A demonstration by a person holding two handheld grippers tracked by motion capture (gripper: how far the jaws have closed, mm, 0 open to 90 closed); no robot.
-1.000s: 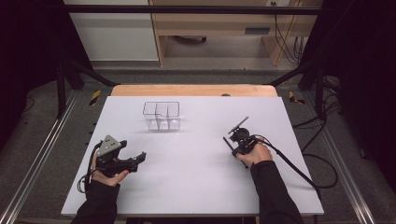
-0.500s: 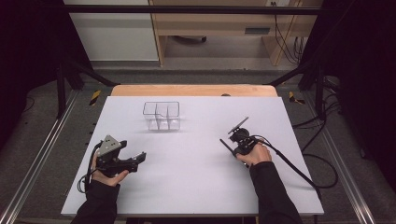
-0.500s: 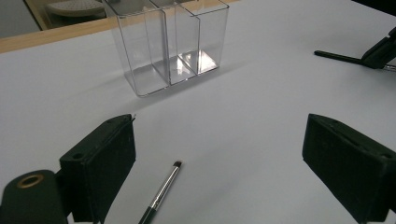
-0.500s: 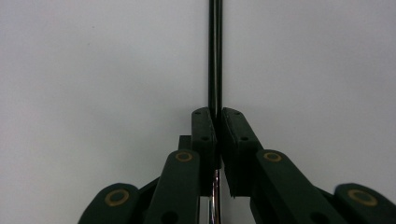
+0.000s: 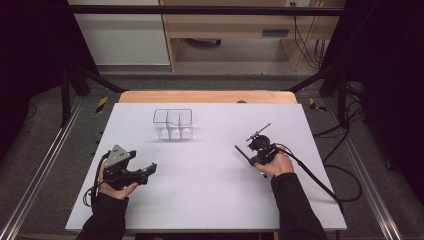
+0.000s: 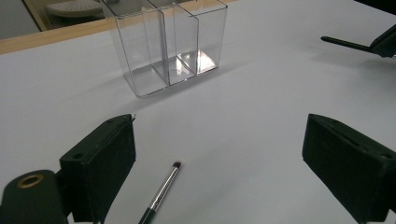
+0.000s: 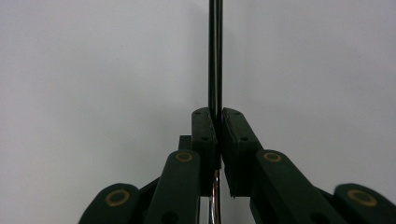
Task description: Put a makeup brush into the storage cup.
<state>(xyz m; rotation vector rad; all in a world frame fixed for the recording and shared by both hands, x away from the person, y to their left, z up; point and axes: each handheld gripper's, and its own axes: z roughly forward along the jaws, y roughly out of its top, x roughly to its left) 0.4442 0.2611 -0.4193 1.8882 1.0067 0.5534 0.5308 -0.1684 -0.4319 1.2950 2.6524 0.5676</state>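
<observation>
High view: left gripper [image 5: 142,172], lower left, and right gripper [image 5: 248,156], right of centre, on the white table [image 5: 210,200]. Left gripper view: jaws spread wide; small brush [image 6: 161,193] at bottom centre; clear divided box [image 6: 168,44] above. Right gripper view: jaws clamped on a thin dark brush handle [image 7: 215,56], running to the top edge.

A thin dark stick [image 7: 215,51] with a glossy shaft is pinched between the right claw's [image 7: 218,122] pads, running straight out past them over the white table [image 5: 200,195]. Another brush [image 6: 162,191], silver-ferruled with a small dark tip, lies flat near a clear three-compartment box [image 6: 168,42].
</observation>
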